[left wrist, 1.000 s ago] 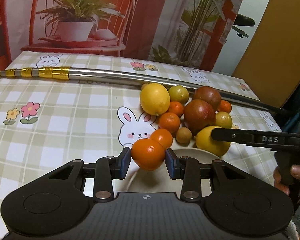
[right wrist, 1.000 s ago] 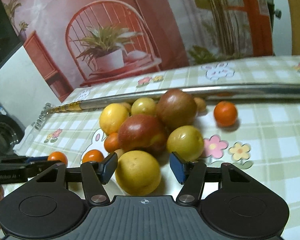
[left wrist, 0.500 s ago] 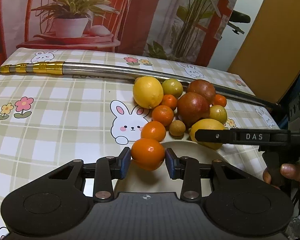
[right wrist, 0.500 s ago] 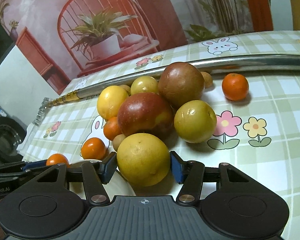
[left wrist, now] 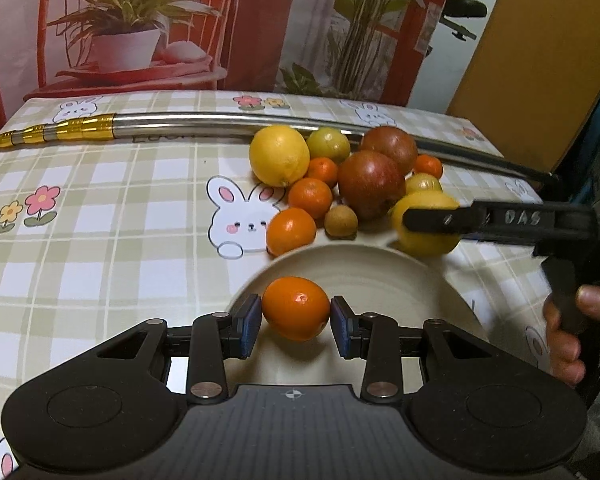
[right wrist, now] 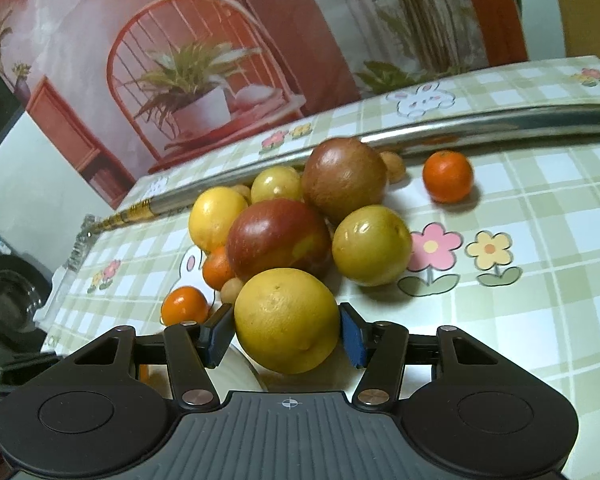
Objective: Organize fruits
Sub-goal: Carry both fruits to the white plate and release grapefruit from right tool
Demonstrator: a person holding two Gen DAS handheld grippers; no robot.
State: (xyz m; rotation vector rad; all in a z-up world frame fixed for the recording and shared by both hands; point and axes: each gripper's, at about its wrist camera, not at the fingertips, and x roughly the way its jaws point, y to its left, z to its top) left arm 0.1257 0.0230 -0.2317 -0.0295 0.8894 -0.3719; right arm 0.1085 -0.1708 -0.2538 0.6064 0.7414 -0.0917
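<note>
My left gripper [left wrist: 296, 322] is shut on a small orange tangerine [left wrist: 296, 307] and holds it over the cream plate [left wrist: 380, 276] near the table's front edge. My right gripper [right wrist: 287, 332] is shut on a large yellow citrus fruit [right wrist: 287, 320], its blue pads pressed on both sides. In the left wrist view that fruit [left wrist: 428, 236] hangs just past the plate's far right rim, in the right gripper [left wrist: 428, 220]. Behind lies the fruit pile: two red apples [left wrist: 371, 184], a yellow lemon [left wrist: 279, 156], greenish-yellow fruits [right wrist: 372, 250], several tangerines [left wrist: 291, 230] and small brown fruits [left wrist: 341, 222].
A long steel rod with a gold end [left wrist: 228, 126] lies across the checked tablecloth behind the pile. One tangerine [right wrist: 447, 176] sits apart on the right. A person's hand [left wrist: 568, 332] holds the right gripper's handle. A printed backdrop stands behind the table.
The right gripper's pads have come in onto the yellow citrus fruit and lifted it slightly toward the plate. The left gripper, still holding its tangerine, now hangs over the plate.
</note>
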